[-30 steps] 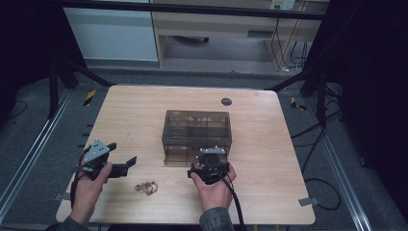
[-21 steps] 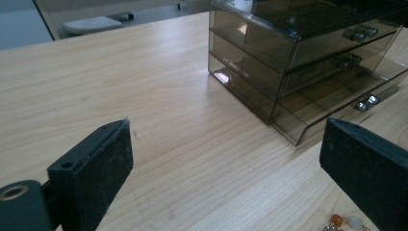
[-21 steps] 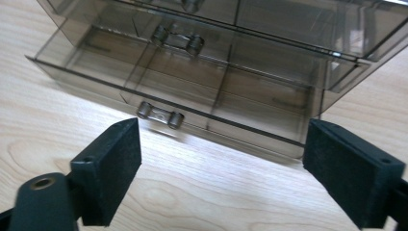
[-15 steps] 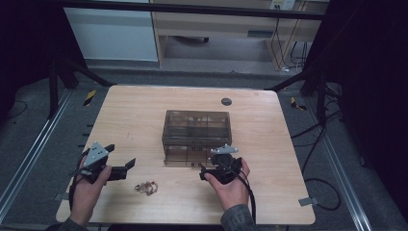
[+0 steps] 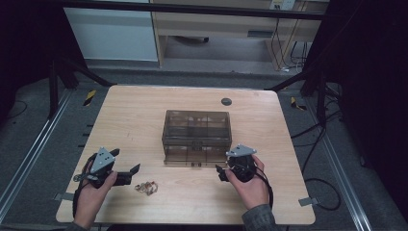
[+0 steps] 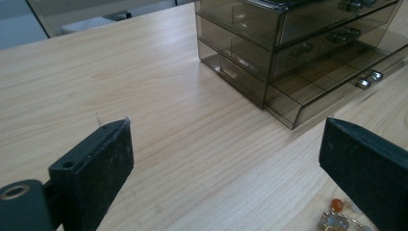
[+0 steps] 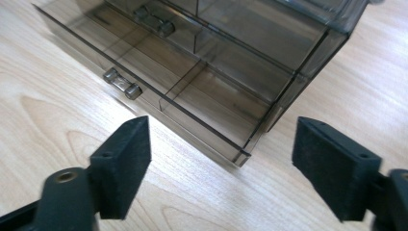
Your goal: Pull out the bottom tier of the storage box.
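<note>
A smoked clear drawer box [image 5: 196, 129] stands mid-table, its bottom drawer [image 5: 195, 161] pulled out a little. In the right gripper view that drawer [image 7: 202, 110] and its small clear handle [image 7: 122, 83] lie just beyond my right gripper [image 7: 226, 163], which is open; its jaws have just been closing with nothing between them. From above, the right gripper [image 5: 222, 172] sits off the box's front right corner. My left gripper [image 5: 126, 162] rests open at the table's front left. A small piece of jewellery [image 5: 146, 186] lies beside it, near its right pad [image 6: 365, 168].
The wooden table [image 5: 134, 115] has a dark round cable grommet [image 5: 226, 101] at the back. Cables trail off the table's right side. A white cabinet and a desk stand beyond the far edge.
The right hand has slid to the right, from the middle of the drawer front to the box's front right corner. The left hand has stayed put.
</note>
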Tool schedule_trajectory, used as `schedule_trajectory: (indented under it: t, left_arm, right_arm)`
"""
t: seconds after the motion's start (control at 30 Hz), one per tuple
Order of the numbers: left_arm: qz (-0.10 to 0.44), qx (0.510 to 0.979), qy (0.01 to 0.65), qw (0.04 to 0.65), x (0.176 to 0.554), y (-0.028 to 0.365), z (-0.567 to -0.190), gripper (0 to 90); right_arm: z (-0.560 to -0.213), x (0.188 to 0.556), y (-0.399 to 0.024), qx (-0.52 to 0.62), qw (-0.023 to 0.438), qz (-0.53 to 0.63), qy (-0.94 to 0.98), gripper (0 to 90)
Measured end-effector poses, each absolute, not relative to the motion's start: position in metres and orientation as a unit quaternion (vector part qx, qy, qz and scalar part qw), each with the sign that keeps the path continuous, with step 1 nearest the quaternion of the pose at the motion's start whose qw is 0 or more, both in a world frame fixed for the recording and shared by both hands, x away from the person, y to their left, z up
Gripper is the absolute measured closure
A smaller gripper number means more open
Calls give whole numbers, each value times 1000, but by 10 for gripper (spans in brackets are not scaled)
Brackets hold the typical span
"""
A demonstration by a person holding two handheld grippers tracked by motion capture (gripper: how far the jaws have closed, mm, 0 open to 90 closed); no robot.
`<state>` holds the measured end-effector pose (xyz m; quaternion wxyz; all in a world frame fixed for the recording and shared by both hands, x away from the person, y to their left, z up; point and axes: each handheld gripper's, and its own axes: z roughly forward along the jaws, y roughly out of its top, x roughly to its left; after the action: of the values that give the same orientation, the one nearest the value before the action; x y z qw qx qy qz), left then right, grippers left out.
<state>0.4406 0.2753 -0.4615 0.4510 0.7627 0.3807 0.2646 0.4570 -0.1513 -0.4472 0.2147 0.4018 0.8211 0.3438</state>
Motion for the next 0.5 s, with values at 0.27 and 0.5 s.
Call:
schedule_trajectory:
  t: [0.27, 0.5]
  left_arm:
    - [261, 759, 375, 464, 444, 276, -462, 58]
    - [252, 775, 343, 467, 442, 262, -461, 46]
  right_arm:
    - [-482, 449, -165, 388, 254, 387, 797, 267]
    - [-472, 448, -170, 347, 257, 389, 814, 339]
